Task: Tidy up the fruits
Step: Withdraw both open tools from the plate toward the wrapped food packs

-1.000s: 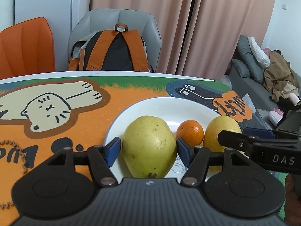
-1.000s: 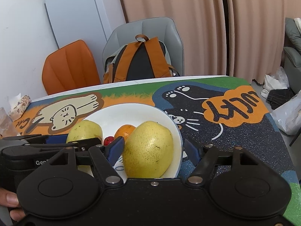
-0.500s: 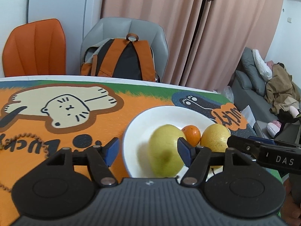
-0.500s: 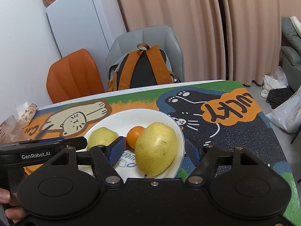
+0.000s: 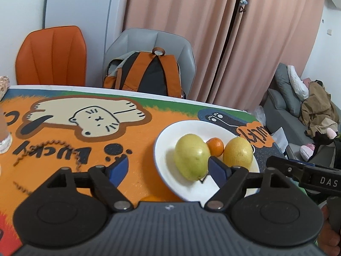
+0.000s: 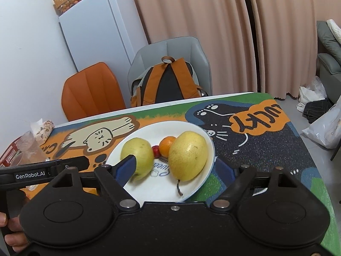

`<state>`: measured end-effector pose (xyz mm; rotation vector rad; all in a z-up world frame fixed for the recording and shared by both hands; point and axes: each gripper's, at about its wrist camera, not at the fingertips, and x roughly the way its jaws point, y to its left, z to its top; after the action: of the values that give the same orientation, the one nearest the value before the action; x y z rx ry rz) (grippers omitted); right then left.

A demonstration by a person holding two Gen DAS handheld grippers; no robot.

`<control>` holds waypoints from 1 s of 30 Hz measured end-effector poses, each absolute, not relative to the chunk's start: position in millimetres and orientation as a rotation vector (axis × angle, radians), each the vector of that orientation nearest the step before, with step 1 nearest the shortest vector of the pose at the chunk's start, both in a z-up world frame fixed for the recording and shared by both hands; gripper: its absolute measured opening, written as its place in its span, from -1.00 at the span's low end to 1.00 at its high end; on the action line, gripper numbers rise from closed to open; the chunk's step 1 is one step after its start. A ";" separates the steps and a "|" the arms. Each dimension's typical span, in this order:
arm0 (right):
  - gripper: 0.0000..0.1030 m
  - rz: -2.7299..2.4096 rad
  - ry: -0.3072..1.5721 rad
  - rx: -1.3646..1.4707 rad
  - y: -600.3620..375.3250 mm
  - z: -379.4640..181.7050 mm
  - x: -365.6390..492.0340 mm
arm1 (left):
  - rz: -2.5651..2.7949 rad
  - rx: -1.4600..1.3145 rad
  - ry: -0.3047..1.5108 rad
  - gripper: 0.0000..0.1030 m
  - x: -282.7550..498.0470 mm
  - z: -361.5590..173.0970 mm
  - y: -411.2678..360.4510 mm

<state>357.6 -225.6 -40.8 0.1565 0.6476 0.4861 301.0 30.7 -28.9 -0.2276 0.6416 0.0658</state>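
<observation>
1. One white plate (image 5: 164, 147) (image 6: 198, 132) sits on the bench (image 5: 64, 140) (image 6: 266, 149), which is covered by a cartoon-cat mat.
2. On the plate lie two large yellow-green pears: the left pear (image 5: 190, 156) (image 6: 137, 151) and the right pear (image 5: 238, 151) (image 6: 188, 155). Between them, toward the far side, is one small orange (image 5: 215, 146) (image 6: 167, 143).
3. One small red fruit (image 6: 156, 151) shows only in the right wrist view, wedged between the left pear and the orange; the left wrist view hides it.
4. The right wrist view also shows the right pear's stem (image 6: 178, 187) pointing toward the camera, and blue printing on the plate, too blurred and partly covered to read.
5. Only the left wrist view shows a sliver of something orange (image 5: 152, 198) at the near edge, just above the gripper body; what it is cannot be told.
6. Two hand-held grippers: the left hand-held gripper (image 5: 168, 167) has just been opening and stands spread, nothing between its pads. The right hand-held gripper (image 6: 175, 169) likewise has just been opening and is spread, pressing on nothing.
7. Writing: "DAS" on the right tool seen from the left wrist, "GenRobot.AI" on the left tool seen from the right wrist, "LUCKY" on the mat.
8. Behind the bench: one orange chair (image 5: 53, 55) (image 6: 91, 89) and one grey chair (image 5: 153, 40) (image 6: 177, 49) holding one orange-and-black backpack (image 5: 147, 74) (image 6: 168, 81).
9. One white fridge (image 6: 100, 21) with baskets on top appears whole only in the right wrist view.
</observation>
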 end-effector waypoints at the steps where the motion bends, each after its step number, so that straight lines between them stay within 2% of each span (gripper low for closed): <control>1: 0.61 0.487 0.648 0.159 -226.7 -40.6 355.0 | 0.070 -0.230 0.644 0.58 297.2 -28.8 31.2; 6: 0.67 0.485 0.653 0.174 -232.7 -39.7 342.5 | 0.086 -0.239 0.647 0.71 280.0 -28.4 34.3; 14: 0.98 0.510 0.656 0.188 -237.1 -37.4 322.7 | 0.101 -0.243 0.649 0.79 255.6 -28.6 36.7; 30: 0.99 0.524 0.699 0.204 -237.0 -47.5 295.3 | 0.088 -0.294 0.673 0.89 220.5 -37.9 44.7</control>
<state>295.3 -237.0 -47.5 0.2042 0.6987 0.5235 220.5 44.7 -37.9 -0.2938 0.6730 0.0885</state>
